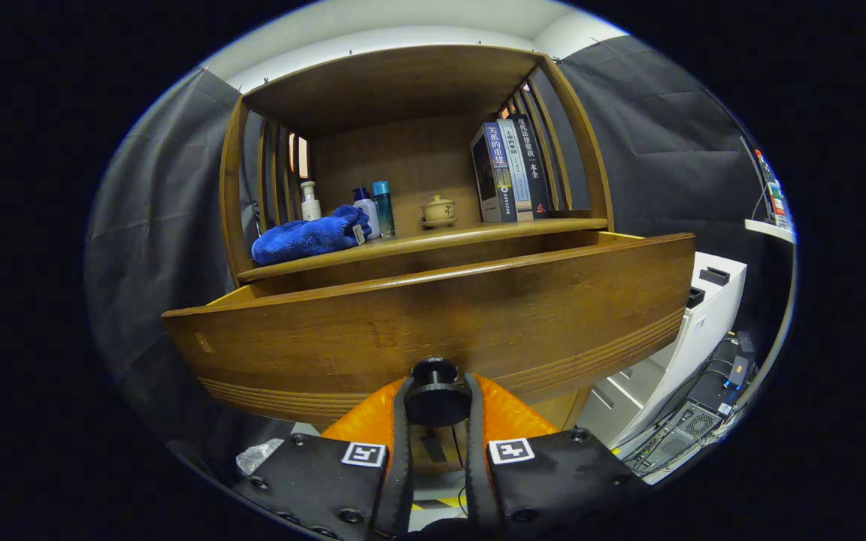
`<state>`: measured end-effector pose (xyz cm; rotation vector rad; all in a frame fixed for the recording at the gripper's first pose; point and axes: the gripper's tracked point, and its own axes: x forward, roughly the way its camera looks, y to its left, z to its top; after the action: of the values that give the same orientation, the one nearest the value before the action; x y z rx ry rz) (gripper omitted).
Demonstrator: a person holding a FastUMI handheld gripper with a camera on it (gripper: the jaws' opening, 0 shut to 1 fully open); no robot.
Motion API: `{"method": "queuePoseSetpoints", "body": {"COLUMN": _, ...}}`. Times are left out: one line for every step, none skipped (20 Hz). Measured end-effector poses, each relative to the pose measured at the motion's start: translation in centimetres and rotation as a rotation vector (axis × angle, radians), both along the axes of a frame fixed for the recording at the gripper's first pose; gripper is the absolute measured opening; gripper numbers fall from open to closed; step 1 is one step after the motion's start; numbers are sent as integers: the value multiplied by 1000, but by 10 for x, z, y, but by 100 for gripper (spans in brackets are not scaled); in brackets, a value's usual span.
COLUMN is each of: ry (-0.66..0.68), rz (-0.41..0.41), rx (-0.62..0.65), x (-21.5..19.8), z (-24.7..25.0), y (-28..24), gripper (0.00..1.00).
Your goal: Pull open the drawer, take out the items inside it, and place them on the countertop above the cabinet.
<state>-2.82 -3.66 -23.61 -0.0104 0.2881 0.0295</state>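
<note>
A wooden drawer [433, 315] stands pulled out from the cabinet, its broad front panel facing me and hiding what lies inside. A round dark knob [437, 398] sticks out of the panel's lower middle. My gripper [437, 409] is shut on the knob, one finger pressing each side of it. Above the drawer runs the countertop [470, 235], a wooden shelf. On it lie a blue towel [309, 237], a white bottle [310, 201], a blue-capped bottle [367, 210], a teal bottle [383, 208], a small lidded cup [438, 210] and three upright books [512, 173].
A white cabinet [692, 330] stands to the right of the drawer, with cables and boxes [711, 406] on the floor beside it. Slatted wooden sides [553, 135] close in the shelf. A crumpled plastic scrap [258, 454] lies low on the left.
</note>
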Motion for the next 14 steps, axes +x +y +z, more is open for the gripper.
{"method": "queuePoseSetpoints", "body": {"ry": 9, "rz": -1, "rx": -6, "x": -7, "z": -2, "y": -1, "gripper": 37}}
{"method": "queuePoseSetpoints", "body": {"ry": 7, "rz": -3, "rx": -11, "x": -12, "z": -1, "y": -1, "gripper": 36}}
{"method": "queuePoseSetpoints", "body": {"ry": 13, "rz": -1, "rx": -14, "x": -19, "z": -1, "y": 0, "gripper": 36}}
{"method": "queuePoseSetpoints", "body": {"ry": 14, "rz": -3, "rx": -13, "x": -24, "z": -1, "y": 1, "gripper": 36}}
{"method": "queuePoseSetpoints", "body": {"ry": 16, "rz": -6, "rx": -15, "x": -29, "z": -1, "y": 0, "gripper": 36}}
{"method": "queuePoseSetpoints", "body": {"ry": 17, "rz": -7, "rx": -17, "x": -34, "z": -2, "y": 1, "gripper": 36}}
{"method": "queuePoseSetpoints", "body": {"ry": 18, "rz": -5, "rx": -17, "x": -40, "z": -2, "y": 1, "gripper": 36}}
{"method": "queuePoseSetpoints", "body": {"ry": 20, "rz": -2, "rx": -18, "x": -44, "z": -3, "y": 2, "gripper": 36}}
{"method": "queuePoseSetpoints", "body": {"ry": 21, "rz": 0, "rx": -24, "x": -47, "z": -3, "y": 2, "gripper": 36}}
{"method": "queuePoseSetpoints", "body": {"ry": 21, "rz": 0, "rx": -29, "x": -49, "z": -3, "y": 2, "gripper": 36}}
{"method": "queuePoseSetpoints", "body": {"ry": 22, "rz": 0, "rx": -34, "x": -49, "z": -4, "y": 2, "gripper": 36}}
{"method": "queuePoseSetpoints", "body": {"ry": 27, "rz": -2, "rx": -35, "x": -50, "z": -4, "y": 2, "gripper": 37}}
{"method": "queuePoseSetpoints", "body": {"ry": 32, "rz": -4, "rx": -32, "x": -50, "z": -4, "y": 2, "gripper": 36}}
{"method": "queuePoseSetpoints", "body": {"ry": 42, "rz": -7, "rx": -32, "x": -51, "z": -4, "y": 2, "gripper": 41}}
